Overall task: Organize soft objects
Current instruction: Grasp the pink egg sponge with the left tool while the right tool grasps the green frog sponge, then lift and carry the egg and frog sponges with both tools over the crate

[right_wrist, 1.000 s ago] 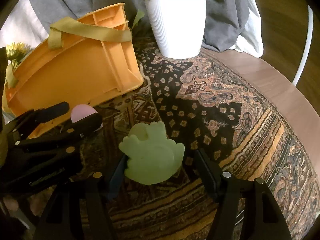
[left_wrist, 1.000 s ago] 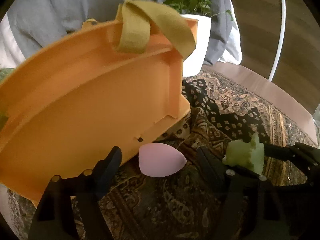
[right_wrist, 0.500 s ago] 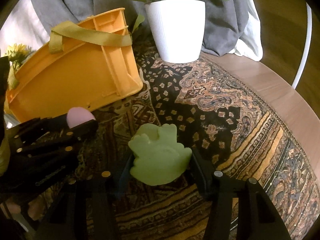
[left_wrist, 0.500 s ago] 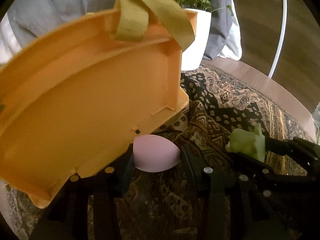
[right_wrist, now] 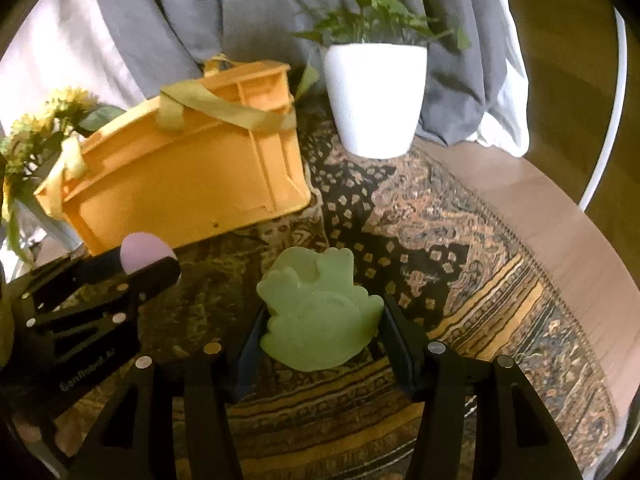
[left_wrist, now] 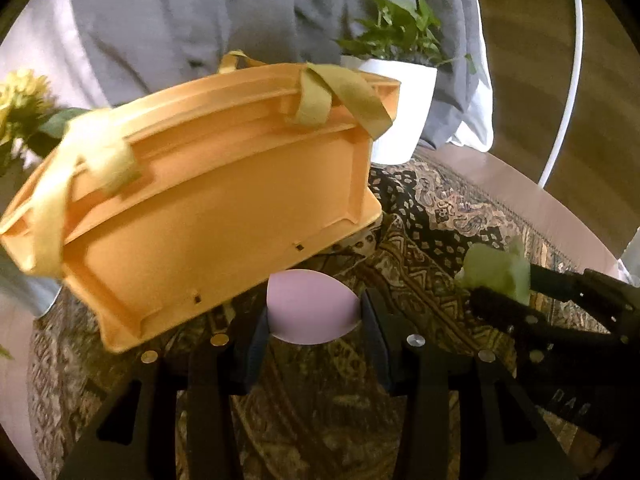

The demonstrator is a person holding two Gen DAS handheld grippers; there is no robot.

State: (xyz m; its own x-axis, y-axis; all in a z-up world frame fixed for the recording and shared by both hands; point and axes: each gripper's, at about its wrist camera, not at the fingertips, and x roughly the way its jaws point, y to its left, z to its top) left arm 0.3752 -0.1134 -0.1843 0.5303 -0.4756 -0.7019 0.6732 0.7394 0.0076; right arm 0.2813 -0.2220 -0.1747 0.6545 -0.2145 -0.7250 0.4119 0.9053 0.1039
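Note:
My left gripper (left_wrist: pixel 314 320) is shut on a pink egg-shaped sponge (left_wrist: pixel 312 306), held above the patterned cloth in front of the orange bin (left_wrist: pixel 208 224). The sponge (right_wrist: pixel 144 252) and left gripper (right_wrist: pixel 132 268) also show at the left of the right wrist view. My right gripper (right_wrist: pixel 320 328) is shut on a green frog-shaped soft toy (right_wrist: pixel 320 316), lifted over the cloth. The toy (left_wrist: pixel 496 272) and right gripper (left_wrist: pixel 504 288) appear at the right of the left wrist view. The orange bin (right_wrist: pixel 188 176) has yellow straps; its inside is hidden.
A white pot with a green plant (right_wrist: pixel 376 100) stands behind the bin's right end. Yellow flowers (right_wrist: pixel 44 128) are at the far left. A patterned cloth (right_wrist: pixel 460 248) covers the round wooden table (right_wrist: pixel 560 216). Grey fabric (right_wrist: pixel 240 12) hangs behind.
Both grippers closed on their objects and lifted them. The views pulled back and up, so the bin looks farther and lower.

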